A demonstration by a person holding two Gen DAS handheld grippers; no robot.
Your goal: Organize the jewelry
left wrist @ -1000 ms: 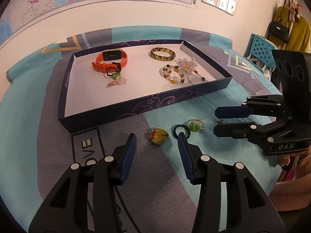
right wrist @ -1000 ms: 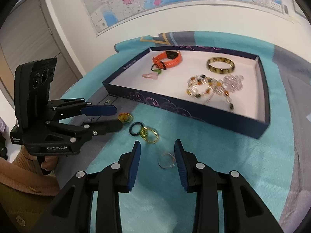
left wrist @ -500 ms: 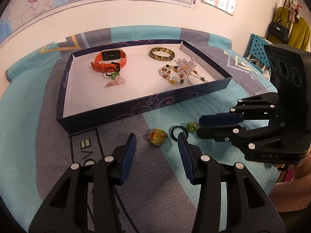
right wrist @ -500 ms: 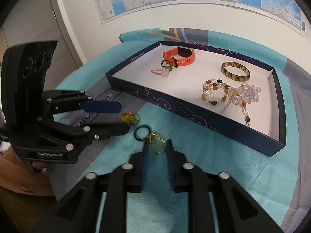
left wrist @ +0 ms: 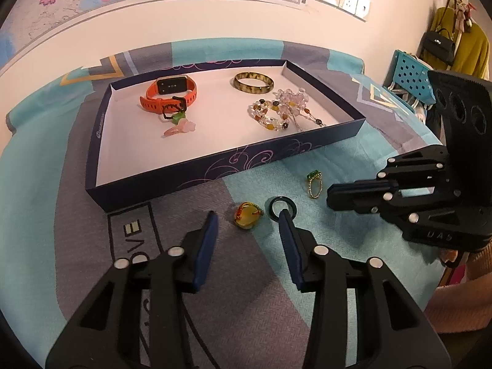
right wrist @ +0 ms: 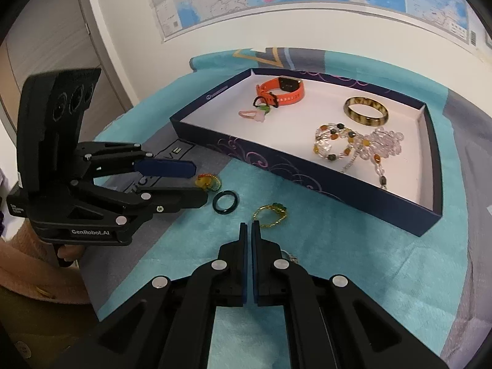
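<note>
Left gripper: the black left gripper with blue pads [left wrist: 247,224] hangs over the teal and grey patterned cloth [left wrist: 276,292]; its jaws are closing, with nothing pressed between them.
Yellow ring: a yellow stone ring with orange wire [left wrist: 247,213] lies on the cloth between the left pads, untouched.
Dark ring: a plain dark round ring [left wrist: 283,207] lies just beside the tip of the left gripper's right-hand finger.
Right gripper: the black right gripper [right wrist: 249,227] has its jaws clenched together; whether the thin silver ring [right wrist: 287,255] at its side is caught, I cannot tell.
Gold ring: a gold wire ring with a green stone [right wrist: 272,212] lies just ahead of the right gripper's tip.
Tray: a shallow navy box with a white floor [left wrist: 196,181] holds an orange strap watch [left wrist: 167,93], a mottled amber bangle [left wrist: 253,82], beaded bracelets [left wrist: 283,110] and a pink flower clip [left wrist: 180,128].
</note>
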